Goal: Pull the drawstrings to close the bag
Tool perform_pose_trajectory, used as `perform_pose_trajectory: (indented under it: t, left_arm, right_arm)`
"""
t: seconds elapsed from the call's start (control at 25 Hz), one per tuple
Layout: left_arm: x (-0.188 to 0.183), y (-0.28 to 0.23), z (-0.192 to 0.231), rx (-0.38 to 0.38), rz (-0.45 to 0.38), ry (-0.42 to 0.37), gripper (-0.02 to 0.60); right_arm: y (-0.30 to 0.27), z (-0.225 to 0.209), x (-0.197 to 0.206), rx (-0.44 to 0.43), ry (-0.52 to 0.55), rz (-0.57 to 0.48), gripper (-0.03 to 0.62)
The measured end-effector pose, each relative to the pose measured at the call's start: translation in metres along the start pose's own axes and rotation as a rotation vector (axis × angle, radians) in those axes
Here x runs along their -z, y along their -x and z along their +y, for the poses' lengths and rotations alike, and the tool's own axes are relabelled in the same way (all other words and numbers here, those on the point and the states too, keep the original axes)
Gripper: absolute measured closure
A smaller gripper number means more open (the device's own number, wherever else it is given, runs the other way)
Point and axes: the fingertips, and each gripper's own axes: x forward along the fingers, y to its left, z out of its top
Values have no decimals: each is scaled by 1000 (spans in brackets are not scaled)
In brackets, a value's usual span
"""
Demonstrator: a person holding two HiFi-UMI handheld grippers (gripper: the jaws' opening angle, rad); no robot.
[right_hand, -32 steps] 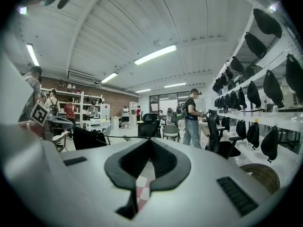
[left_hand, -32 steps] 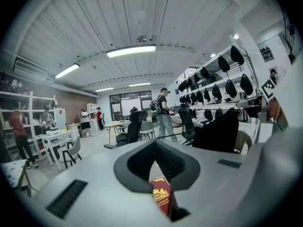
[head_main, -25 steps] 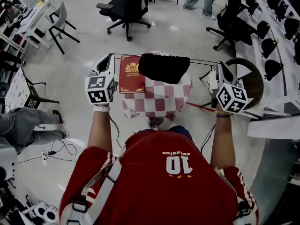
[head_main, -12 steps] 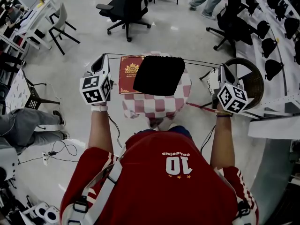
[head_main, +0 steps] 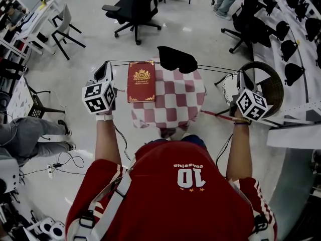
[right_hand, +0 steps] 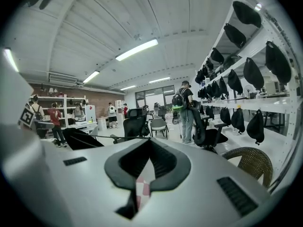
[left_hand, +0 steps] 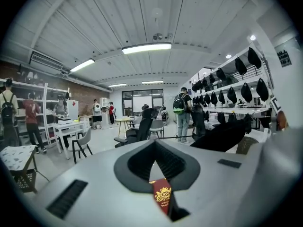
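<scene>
My left hand-held gripper (head_main: 109, 64) is closed tight on one end of the drawstrings (head_main: 138, 62), held out beside the counter (head_main: 170, 108) with its red-and-white checked cloth. A red book (head_main: 141, 81) lies on the cloth's left side. Past it, the black bag (head_main: 176, 58) hangs bunched on the taut drawstrings over the counter's far edge. The cords run on in a straight line to my right hand-held gripper (head_main: 241, 74), whose jaws are together and clamp the other end, held just in front of a round wicker basket (head_main: 271, 87).
</scene>
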Motion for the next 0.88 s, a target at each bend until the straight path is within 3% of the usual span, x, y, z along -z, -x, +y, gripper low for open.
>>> perform_pose_trajectory:
  t: [0.4,0.6,0.88]
  left_arm:
    - [13,-30,3,9,57,29,572]
    - [41,-40,2,23,140,36,572]
    - [68,-51,-6,52,186,68,572]
  right_arm:
    - [-27,-14,14,-5,-47,36,579]
    - [-40,3,47,-65,-45,115,579]
    - [-52,20,80,-101,-38,197,579]
